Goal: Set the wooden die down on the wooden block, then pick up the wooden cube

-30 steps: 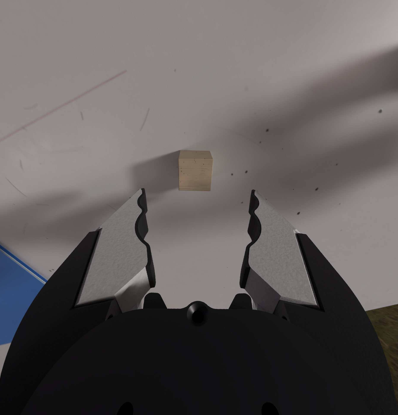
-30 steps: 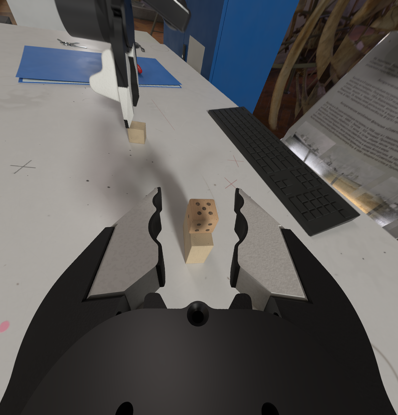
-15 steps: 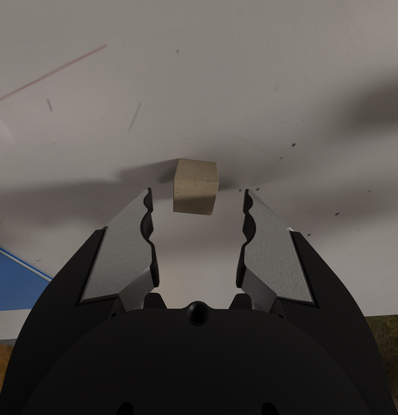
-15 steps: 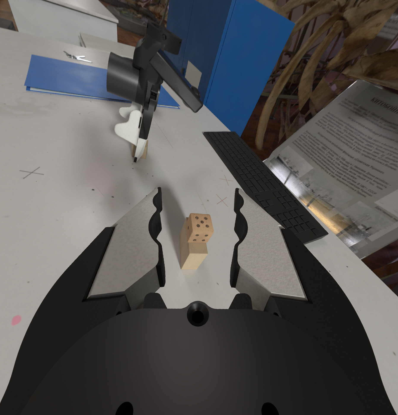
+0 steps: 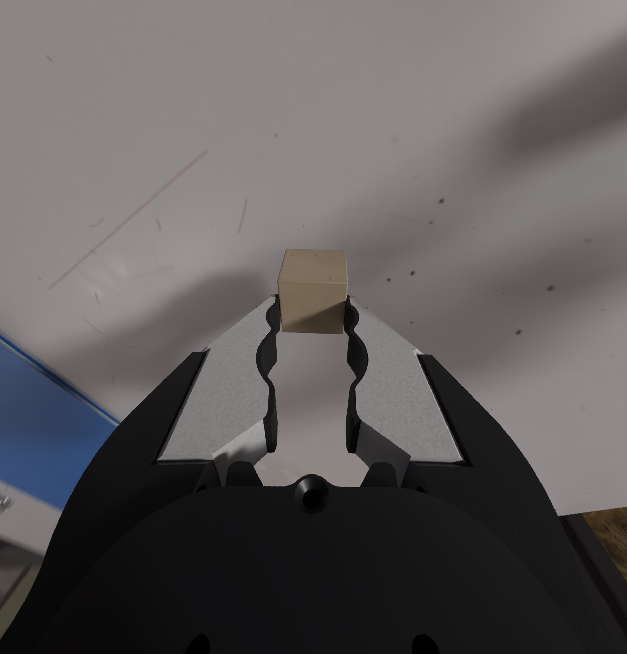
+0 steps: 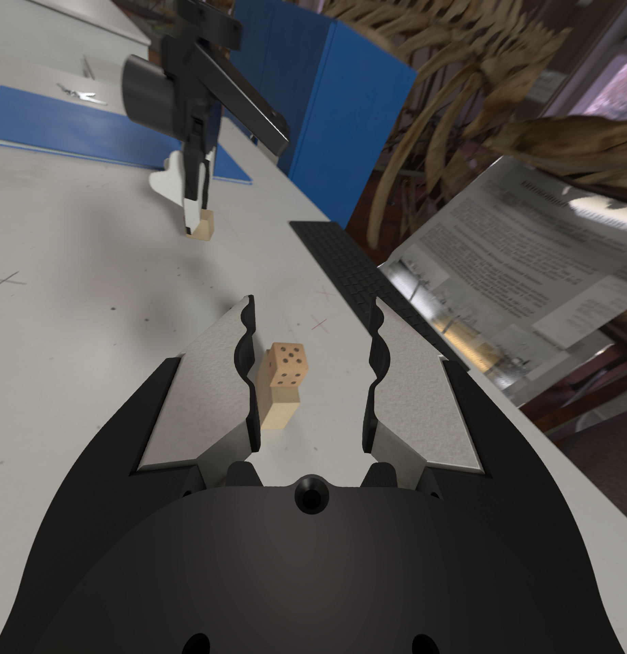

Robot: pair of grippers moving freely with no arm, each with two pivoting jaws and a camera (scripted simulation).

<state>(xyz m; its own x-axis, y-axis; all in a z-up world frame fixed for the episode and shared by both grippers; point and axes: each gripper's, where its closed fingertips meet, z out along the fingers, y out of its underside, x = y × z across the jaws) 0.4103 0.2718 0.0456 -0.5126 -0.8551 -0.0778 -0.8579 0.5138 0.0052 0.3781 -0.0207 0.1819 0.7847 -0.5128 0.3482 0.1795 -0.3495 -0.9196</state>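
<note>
Two grippers here, and only one has anything in it. Left gripper has its fingertips pinched on both sides of the wooden cube; seen from the right wrist view, that same left gripper is off at the far left of the white table, pointing down with the wooden cube between its tips, though I can't tell if the cube is touching the table or just above it. Right gripper has its fingers spread wide with nothing between them. Past them, the wooden die sits on top of the wooden block, spotted faces showing, closer to the left finger than the right. Black keyboard runs along the right edge of the table, blue folder lies at the far left, and a printed sheet leans off to the right.
</note>
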